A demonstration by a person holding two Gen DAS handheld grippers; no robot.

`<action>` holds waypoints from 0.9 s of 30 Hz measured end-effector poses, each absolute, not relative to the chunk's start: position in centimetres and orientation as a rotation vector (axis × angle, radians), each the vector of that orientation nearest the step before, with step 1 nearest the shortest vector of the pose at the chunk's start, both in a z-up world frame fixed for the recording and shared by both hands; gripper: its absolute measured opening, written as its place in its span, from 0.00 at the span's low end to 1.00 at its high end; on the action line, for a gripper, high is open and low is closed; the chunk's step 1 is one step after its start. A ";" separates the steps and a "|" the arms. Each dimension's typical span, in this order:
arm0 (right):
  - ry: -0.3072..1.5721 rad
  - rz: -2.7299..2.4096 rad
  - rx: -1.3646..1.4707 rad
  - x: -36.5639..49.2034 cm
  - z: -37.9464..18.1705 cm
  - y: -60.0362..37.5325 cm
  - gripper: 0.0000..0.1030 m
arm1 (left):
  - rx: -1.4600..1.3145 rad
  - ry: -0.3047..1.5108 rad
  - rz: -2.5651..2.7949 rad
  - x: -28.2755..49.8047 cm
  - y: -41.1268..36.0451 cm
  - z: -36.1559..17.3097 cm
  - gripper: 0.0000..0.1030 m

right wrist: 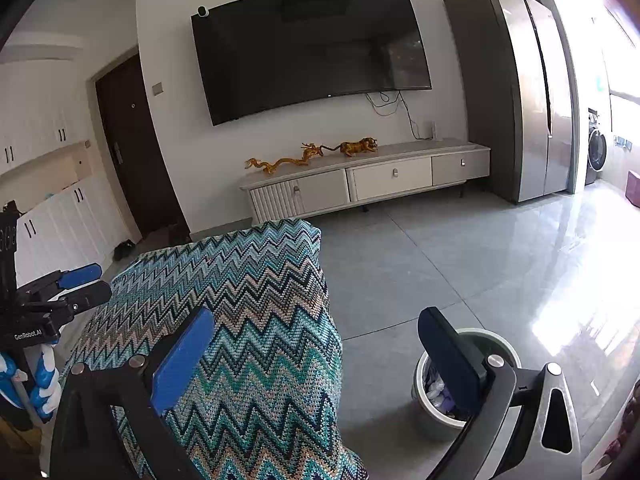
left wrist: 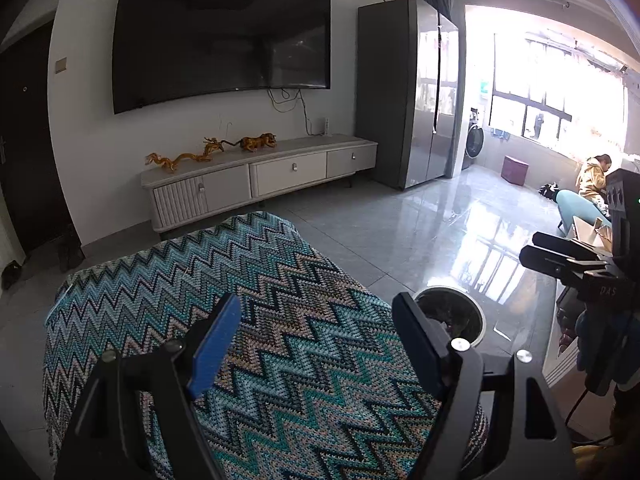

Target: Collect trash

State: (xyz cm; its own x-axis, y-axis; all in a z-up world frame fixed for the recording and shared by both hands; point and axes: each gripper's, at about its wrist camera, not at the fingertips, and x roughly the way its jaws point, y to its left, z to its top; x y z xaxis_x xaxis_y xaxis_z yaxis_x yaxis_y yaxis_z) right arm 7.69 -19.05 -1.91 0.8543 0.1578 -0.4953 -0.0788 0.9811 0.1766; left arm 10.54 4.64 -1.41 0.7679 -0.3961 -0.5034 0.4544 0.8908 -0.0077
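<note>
A round grey trash bin [right wrist: 436, 408] stands on the tiled floor right of a zigzag-patterned cushioned seat [right wrist: 256, 320]; crumpled trash lies inside it. It also shows in the left wrist view [left wrist: 452, 312], partly behind my finger. My left gripper [left wrist: 316, 344] is open and empty, held above the seat [left wrist: 256, 320]. My right gripper [right wrist: 316, 356] is open and empty, between the seat's edge and the bin. Each gripper shows from the side in the other's view: the right gripper [left wrist: 536, 248] and the left gripper [right wrist: 92, 280].
A TV stand [right wrist: 392, 176] with golden figurines [right wrist: 312, 154] runs along the far wall under a TV [right wrist: 312, 52]. A fridge [left wrist: 424, 92] stands to the right. A table edge [left wrist: 560, 360] is at right. A person [left wrist: 596, 176] sits by the window.
</note>
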 end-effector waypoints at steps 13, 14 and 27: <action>0.477 0.112 0.069 6.4 -0.7 -16.4 1.00 | 0.050 0.426 -0.324 8.8 8.1 -1.5 0.84; 0.473 0.112 0.069 6.4 -0.7 -16.2 1.00 | 0.047 0.422 -0.315 8.7 8.3 -1.6 0.85; 0.452 0.097 0.062 6.4 -0.6 -15.4 1.00 | -0.010 0.411 -0.201 9.0 11.6 -2.5 0.90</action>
State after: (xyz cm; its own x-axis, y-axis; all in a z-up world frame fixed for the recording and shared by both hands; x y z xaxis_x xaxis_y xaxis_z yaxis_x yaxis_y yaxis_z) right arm 6.42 -15.39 -0.61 0.8951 0.1071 -0.4328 -0.0796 0.9935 0.0812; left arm 9.03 11.58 -2.55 0.8971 -0.1957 -0.3961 0.1917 0.9802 -0.0502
